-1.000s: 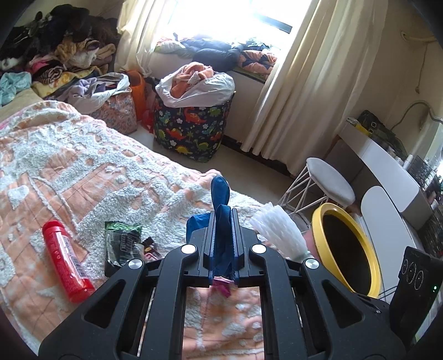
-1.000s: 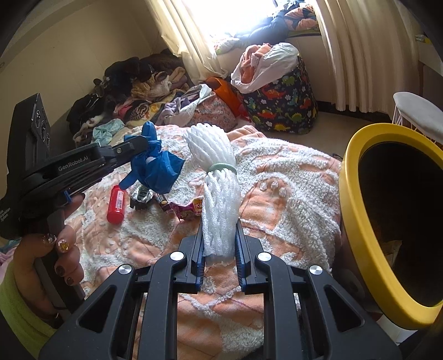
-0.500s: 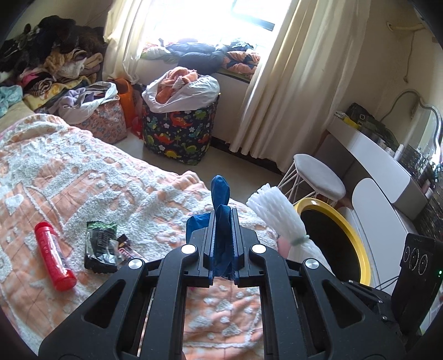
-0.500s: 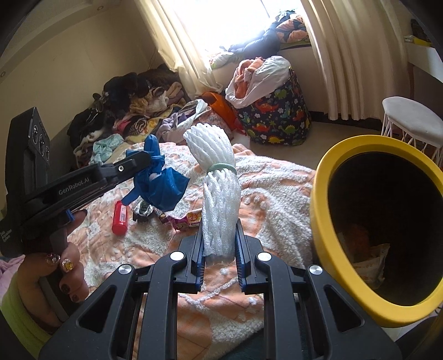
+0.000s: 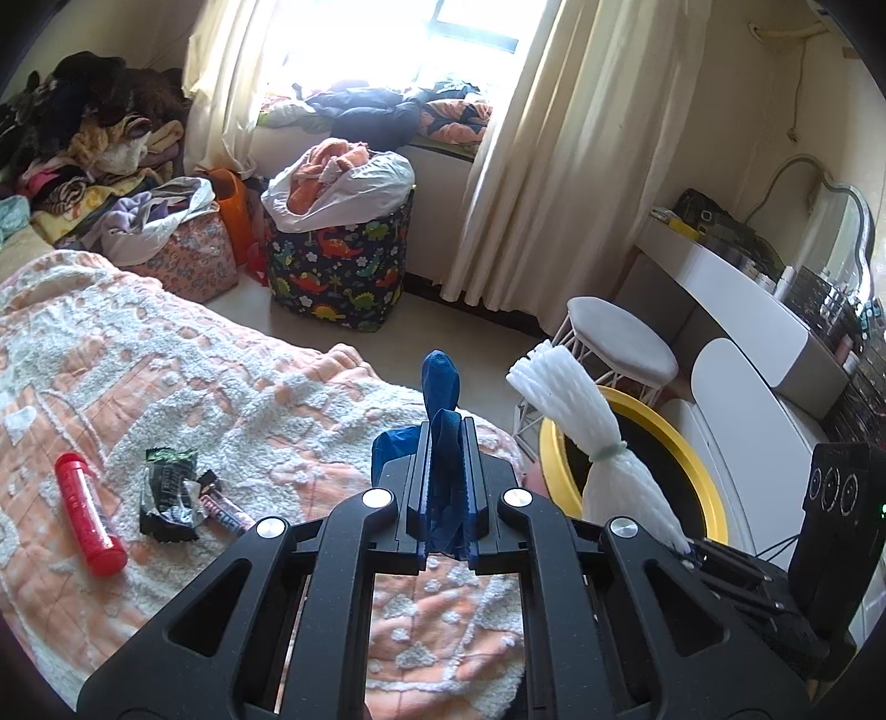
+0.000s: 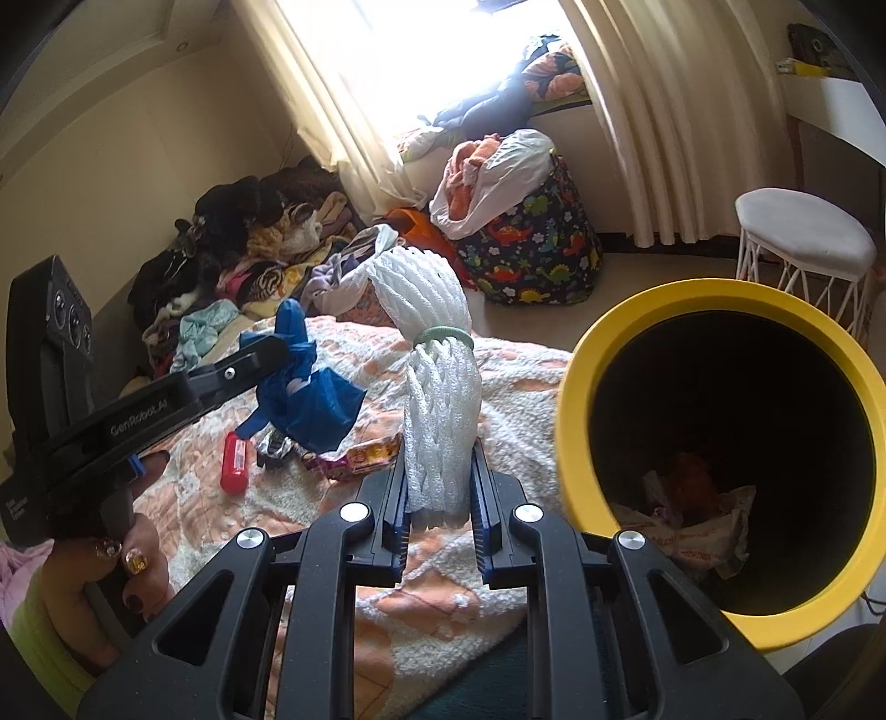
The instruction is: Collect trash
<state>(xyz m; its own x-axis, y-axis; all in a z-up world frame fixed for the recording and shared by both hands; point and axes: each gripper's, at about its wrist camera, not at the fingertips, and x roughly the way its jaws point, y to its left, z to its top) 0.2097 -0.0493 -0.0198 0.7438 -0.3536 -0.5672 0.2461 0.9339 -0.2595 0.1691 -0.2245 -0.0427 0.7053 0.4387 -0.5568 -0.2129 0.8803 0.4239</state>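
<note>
A bed (image 5: pixel 183 376) under a peach and white tufted blanket fills the room's near side. Beside its foot stands a yellow-rimmed bin (image 6: pixel 720 459) with trash inside. The left gripper (image 5: pixel 446 487) is clamped on a blue wrapper (image 5: pixel 440 382) over the bed's edge; the right gripper (image 6: pixel 440 498) pinches a white foam net (image 6: pixel 432 354) beside the bin. A red tube (image 5: pixel 88 512) and dark wrappers (image 5: pixel 169 493) lie on the bed. A dinosaur-print hamper (image 5: pixel 338 266) stands beyond the bed, under the window.

Bright window (image 5: pixel 387 44), cream curtains (image 5: pixel 565 166), white stool (image 5: pixel 620 343), cluttered bedroom floor (image 5: pixel 470 338).
</note>
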